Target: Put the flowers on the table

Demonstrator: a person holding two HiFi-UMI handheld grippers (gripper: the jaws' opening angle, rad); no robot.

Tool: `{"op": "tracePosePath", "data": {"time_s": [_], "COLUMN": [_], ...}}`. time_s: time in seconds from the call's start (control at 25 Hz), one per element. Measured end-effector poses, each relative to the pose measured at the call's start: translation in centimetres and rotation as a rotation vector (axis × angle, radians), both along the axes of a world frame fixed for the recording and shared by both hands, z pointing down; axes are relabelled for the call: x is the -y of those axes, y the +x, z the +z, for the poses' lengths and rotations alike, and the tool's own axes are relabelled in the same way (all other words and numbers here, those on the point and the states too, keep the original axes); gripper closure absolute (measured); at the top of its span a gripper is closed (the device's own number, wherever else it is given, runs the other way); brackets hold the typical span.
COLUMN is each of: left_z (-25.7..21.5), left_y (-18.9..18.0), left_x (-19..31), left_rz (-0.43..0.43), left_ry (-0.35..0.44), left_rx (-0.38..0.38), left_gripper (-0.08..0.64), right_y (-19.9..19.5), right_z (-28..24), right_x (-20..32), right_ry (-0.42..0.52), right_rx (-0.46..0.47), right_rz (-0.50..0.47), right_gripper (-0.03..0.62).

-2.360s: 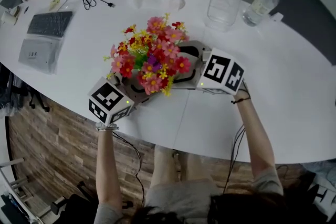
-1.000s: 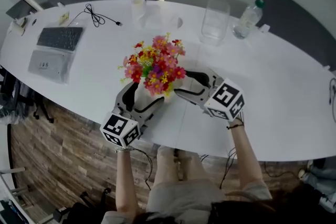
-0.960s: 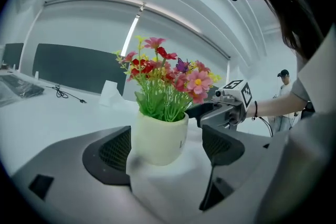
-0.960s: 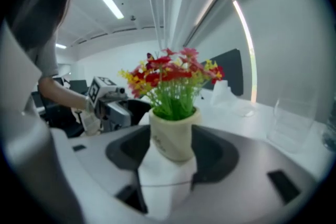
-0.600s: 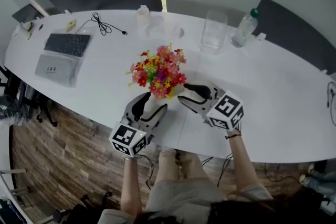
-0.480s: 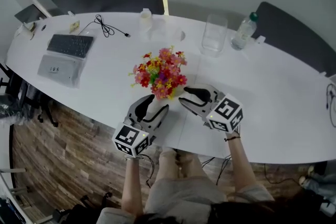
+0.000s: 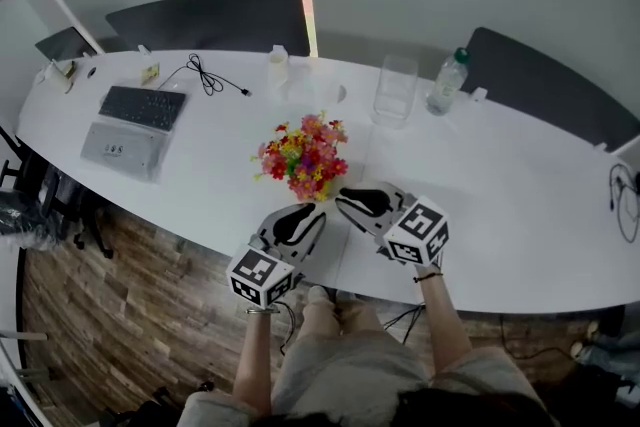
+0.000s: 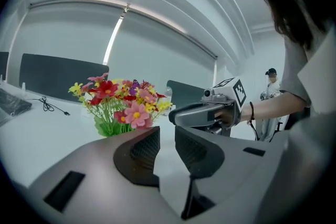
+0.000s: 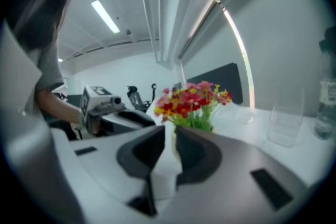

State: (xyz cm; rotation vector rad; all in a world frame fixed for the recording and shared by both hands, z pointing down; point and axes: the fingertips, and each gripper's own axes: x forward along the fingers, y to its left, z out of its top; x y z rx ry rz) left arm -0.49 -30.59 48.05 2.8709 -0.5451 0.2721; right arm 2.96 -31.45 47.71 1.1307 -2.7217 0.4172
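Left gripper (image 7: 308, 213) & right gripper (image 7: 347, 201), near the flowers (image 7: 303, 155), had just been closing to narrow gaps w/ nothing between. Risk: a stray swing could tip the flowers over on the table (image 7: 520, 205).

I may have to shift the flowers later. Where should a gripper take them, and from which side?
Probably low on the green stems, below the flowers: the blooms spread wide and loose, while the stems bunch narrow and stand upright. Come level from the near table edge; the glass and bottle stand on the far side.
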Motion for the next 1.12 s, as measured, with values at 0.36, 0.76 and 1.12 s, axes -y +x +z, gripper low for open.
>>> {"op": "tracePosePath", "data": {"time_s": [0.36,0.76,1.12], "left_z": [-1.6,-2.2,-3.2], "left_y": [1.0,1.8,1.7], "left_x": [-1.7,-3.0,-2.9], "left_rz": [0.052,0.052,0.045], "left_ry": [0.005,0.006,0.032], "left_rx": [-0.008,-0.024,-0.036], "left_gripper": [0.501,0.529,0.531], "right_y": [0.2,0.6,0.5], "right_z": [-1.5,-2.2,-3.5], "right_x": [-1.2,-2.3,-2.9], "right_ry": [0.014,0.036,0.080], "right_rx": [0.031,0.067,0.084], "right_rz": [0.021,0.047,0.019], "right_gripper": [0.548,0.569,0.569]}}
